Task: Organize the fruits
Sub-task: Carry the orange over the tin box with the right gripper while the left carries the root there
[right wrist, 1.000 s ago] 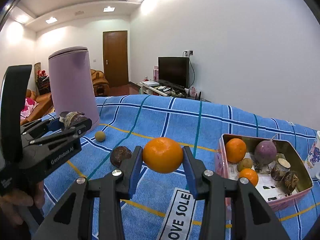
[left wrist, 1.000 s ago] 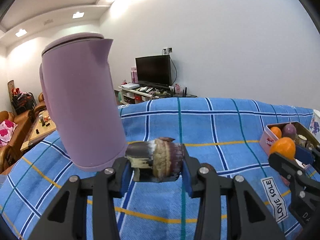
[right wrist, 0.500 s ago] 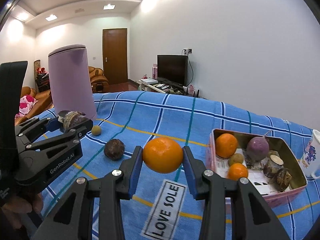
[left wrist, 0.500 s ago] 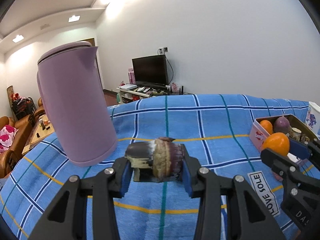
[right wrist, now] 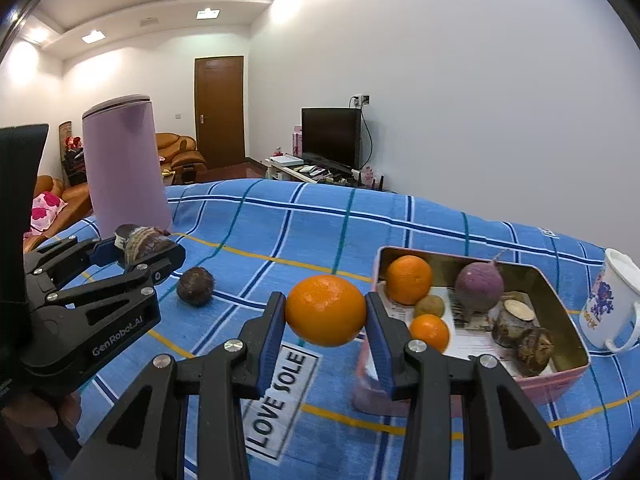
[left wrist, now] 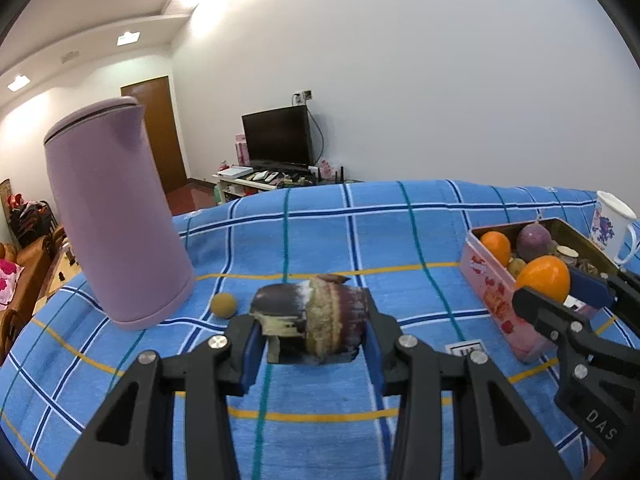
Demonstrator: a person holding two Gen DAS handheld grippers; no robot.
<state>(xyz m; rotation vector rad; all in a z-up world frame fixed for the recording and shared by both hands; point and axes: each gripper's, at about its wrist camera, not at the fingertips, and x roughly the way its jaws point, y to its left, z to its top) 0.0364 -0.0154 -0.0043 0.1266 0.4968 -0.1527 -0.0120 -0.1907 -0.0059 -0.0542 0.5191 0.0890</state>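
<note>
My left gripper (left wrist: 312, 340) is shut on a dark brown cut taro root (left wrist: 316, 322), held above the blue checked cloth; the taro root (right wrist: 142, 240) also shows at the left of the right wrist view. My right gripper (right wrist: 326, 330) is shut on an orange (right wrist: 326, 310), held just left of the pink tin (right wrist: 560, 380); that orange (left wrist: 544, 276) appears in front of the tin (left wrist: 496, 300) in the left wrist view. The tin holds two oranges, a purple round root (right wrist: 480, 286), a small brown fruit and taro pieces. A dark round fruit (right wrist: 195, 286) and a small tan ball (left wrist: 223, 305) lie on the cloth.
A tall lilac kettle (left wrist: 116, 236) stands at the left on the cloth. A white flowered mug (right wrist: 612, 304) sits right of the tin. A "LOVE SOLE" label (right wrist: 280, 396) is sewn on the cloth under the right gripper. A hand (right wrist: 28, 412) grips the left tool.
Both grippers have moved rightward toward the tin with their loads. The kettle has slid left in both views, the tan ball has come into the left view, and the tin looms larger.
</note>
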